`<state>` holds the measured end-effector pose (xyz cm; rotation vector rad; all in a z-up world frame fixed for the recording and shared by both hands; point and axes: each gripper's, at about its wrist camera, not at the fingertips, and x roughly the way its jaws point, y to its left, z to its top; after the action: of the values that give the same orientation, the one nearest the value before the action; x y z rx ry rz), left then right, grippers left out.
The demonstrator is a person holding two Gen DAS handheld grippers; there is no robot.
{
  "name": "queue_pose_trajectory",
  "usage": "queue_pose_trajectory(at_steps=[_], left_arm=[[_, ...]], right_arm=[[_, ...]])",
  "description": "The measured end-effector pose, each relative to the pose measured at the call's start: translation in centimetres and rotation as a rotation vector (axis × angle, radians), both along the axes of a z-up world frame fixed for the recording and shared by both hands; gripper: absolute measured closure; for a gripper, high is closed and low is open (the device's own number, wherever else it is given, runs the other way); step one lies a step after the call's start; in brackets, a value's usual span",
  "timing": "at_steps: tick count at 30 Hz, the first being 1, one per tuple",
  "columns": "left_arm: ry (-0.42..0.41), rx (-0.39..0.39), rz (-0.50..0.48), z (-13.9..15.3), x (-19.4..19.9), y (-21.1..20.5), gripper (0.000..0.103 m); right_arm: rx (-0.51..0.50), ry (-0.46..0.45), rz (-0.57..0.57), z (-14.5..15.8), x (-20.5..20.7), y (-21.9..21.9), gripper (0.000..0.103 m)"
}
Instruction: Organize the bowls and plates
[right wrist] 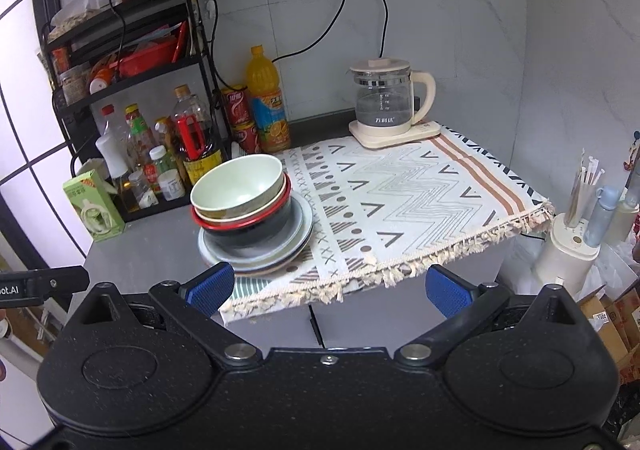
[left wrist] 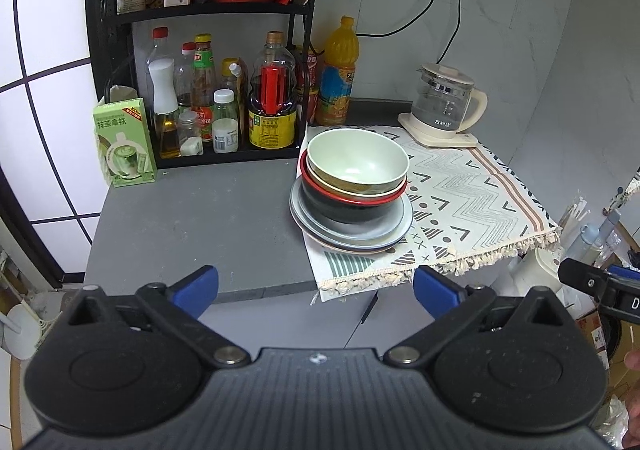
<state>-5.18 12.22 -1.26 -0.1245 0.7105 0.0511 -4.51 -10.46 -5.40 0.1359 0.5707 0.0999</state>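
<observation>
A stack stands at the left edge of the patterned cloth (left wrist: 472,205) (right wrist: 404,201). A pale green bowl (left wrist: 356,159) (right wrist: 236,185) is on top, nested in a cream bowl and a black bowl with a red rim (left wrist: 348,207) (right wrist: 248,228). Grey plates (left wrist: 352,236) (right wrist: 260,254) lie underneath. My left gripper (left wrist: 316,292) hangs open in front of the counter's front edge, short of the stack, with nothing between its blue pads. My right gripper (right wrist: 330,290) is open too, empty, in front of the cloth's fringe.
A black rack (left wrist: 200,49) (right wrist: 132,97) of bottles and jars stands at the back left, with a green carton (left wrist: 126,141) (right wrist: 94,209) beside it. An orange juice bottle (left wrist: 338,69) (right wrist: 266,97) and a glass kettle (left wrist: 448,101) (right wrist: 390,101) stand by the wall. Right of the counter is a white holder (right wrist: 572,246).
</observation>
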Motion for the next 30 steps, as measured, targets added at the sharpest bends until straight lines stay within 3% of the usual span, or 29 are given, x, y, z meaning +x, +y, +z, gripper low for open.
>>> queue_pose_trajectory(at_steps=[30], left_arm=[[-0.006,-0.023,-0.036,-0.5,-0.4,-0.19,0.0]], right_arm=[[-0.014,-0.006,-0.002,-0.03,-0.53,0.84,0.0]])
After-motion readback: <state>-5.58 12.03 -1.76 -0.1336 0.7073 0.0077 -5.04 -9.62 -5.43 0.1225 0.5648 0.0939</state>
